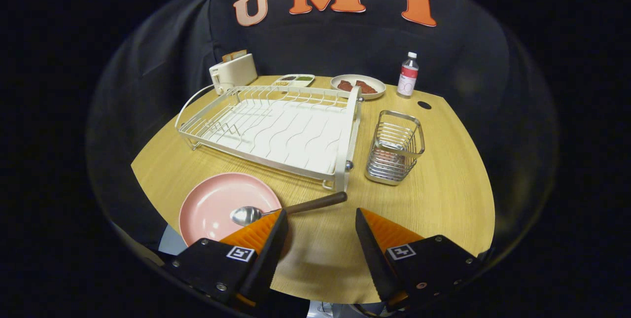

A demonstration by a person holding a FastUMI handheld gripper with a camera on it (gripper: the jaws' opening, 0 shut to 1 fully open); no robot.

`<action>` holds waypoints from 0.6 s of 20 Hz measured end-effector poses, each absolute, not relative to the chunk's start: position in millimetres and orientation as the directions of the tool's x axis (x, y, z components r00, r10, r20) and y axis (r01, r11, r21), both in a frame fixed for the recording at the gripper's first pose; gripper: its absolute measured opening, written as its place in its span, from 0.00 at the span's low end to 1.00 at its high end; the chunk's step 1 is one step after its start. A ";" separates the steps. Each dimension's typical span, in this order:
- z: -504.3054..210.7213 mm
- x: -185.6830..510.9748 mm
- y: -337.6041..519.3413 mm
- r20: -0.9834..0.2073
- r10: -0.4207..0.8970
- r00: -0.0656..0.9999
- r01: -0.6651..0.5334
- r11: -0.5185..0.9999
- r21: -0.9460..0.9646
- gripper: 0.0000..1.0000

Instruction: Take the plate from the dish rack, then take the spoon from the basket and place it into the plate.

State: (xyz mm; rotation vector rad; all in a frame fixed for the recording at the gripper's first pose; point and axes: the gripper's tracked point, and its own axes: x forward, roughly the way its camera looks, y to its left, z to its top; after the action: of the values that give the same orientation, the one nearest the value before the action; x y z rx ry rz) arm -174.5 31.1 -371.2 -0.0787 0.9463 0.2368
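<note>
Two task things already lie together on the desk (443, 194): the pink plate (212, 204) sits out of the dish rack (276, 125), at about ten o'clock from the jaws, and the spoon (276, 209) rests across its near-right rim. The spoon's bowl is inside the plate, and its dark handle runs out over the rim toward two o'clock, ending just short of the rack's near corner. That long axis lies slantwise across the line of the gripper (320, 222), not along it.

The jaws stand wide apart and hold nothing; bare desk shows between them. The spoon is not between the jaws: it lies just ahead of and beside the left finger, whose tip overlaps the spoon's neck in this view, so I cannot tell whether they touch. The right finger is well apart from it.

The wire basket (394, 148) stands at one o'clock beyond the jaws, beside the rack's right end. Something small lies at its bottom, too unclear to name.

By my reading, the task looks complete, or nearly so: spoon bowl in plate, rack bare. Any coming move likely calls for drawing straight back toward six o'clock, keeping the left finger off the handle, since a nudge there could tip the spoon off the rim.
</note>
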 end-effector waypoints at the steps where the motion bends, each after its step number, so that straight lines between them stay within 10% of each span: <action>1: -363.9 -169.7 27.8 -0.801 0.158 0.577 -0.230 0.973 0.026 0.84; 12: -218.9 -91.5 39.9 -0.556 0.185 0.811 -0.207 0.978 0.023 0.95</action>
State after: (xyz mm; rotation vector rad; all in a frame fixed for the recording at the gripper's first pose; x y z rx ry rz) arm -91.5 39.9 -218.9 -0.0398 0.5896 0.2094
